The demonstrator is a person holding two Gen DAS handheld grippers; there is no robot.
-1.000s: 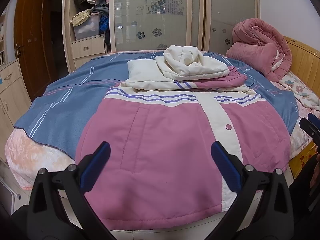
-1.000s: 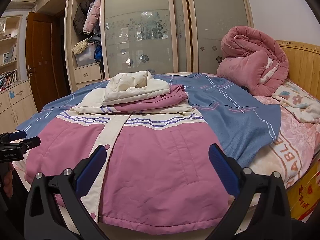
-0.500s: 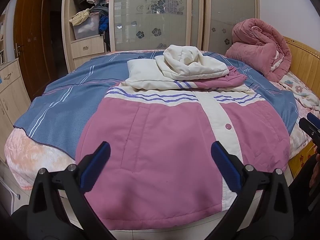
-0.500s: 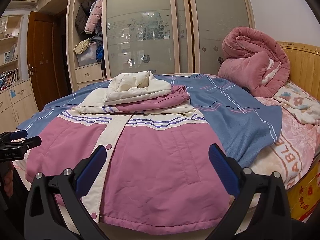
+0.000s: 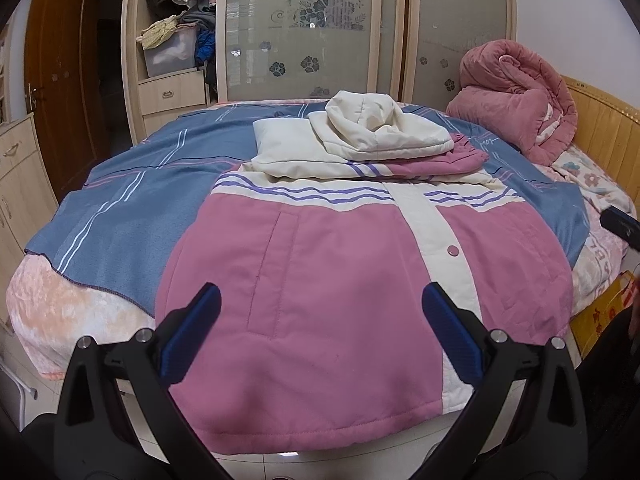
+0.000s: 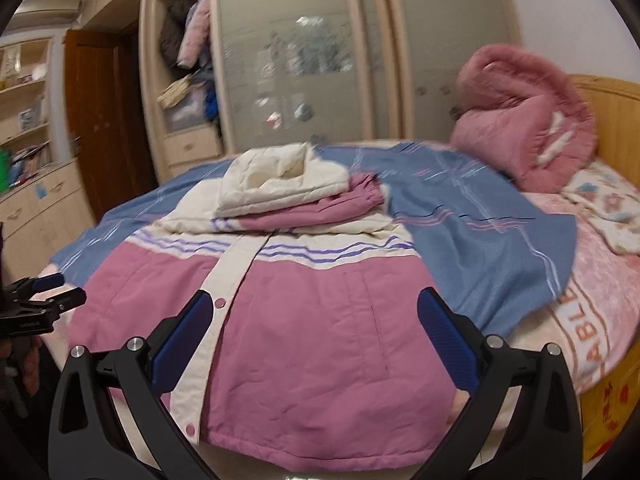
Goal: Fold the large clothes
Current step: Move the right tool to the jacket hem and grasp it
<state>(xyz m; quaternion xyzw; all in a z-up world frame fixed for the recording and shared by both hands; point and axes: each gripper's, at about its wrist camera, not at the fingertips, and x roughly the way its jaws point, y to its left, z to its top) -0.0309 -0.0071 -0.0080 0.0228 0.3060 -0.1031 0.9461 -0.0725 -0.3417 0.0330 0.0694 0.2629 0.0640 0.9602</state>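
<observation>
A large pink and cream padded jacket (image 5: 340,272) (image 6: 312,340) lies front up on the bed, its hem toward me. Its cream hood (image 5: 376,128) (image 6: 280,176) and the sleeves are folded over its chest. My left gripper (image 5: 320,316) hovers open over the hem, left of the snap placket, with nothing between its fingers. My right gripper (image 6: 314,320) hovers open over the right half of the hem, also holding nothing. At the edge of each view the other gripper shows: the right one (image 5: 620,226), the left one (image 6: 44,292).
A blue striped blanket (image 5: 132,208) covers the bed under the jacket. A rolled pink quilt (image 5: 516,92) sits by the wooden headboard (image 5: 604,128). Behind the bed stand a sliding-door wardrobe (image 5: 312,28) and drawers (image 5: 16,168). A yellow box (image 6: 612,412) is beside the bed.
The right gripper has swung and moved in toward the jacket, blurring its view. The left gripper has barely moved. The jacket lies as before.
</observation>
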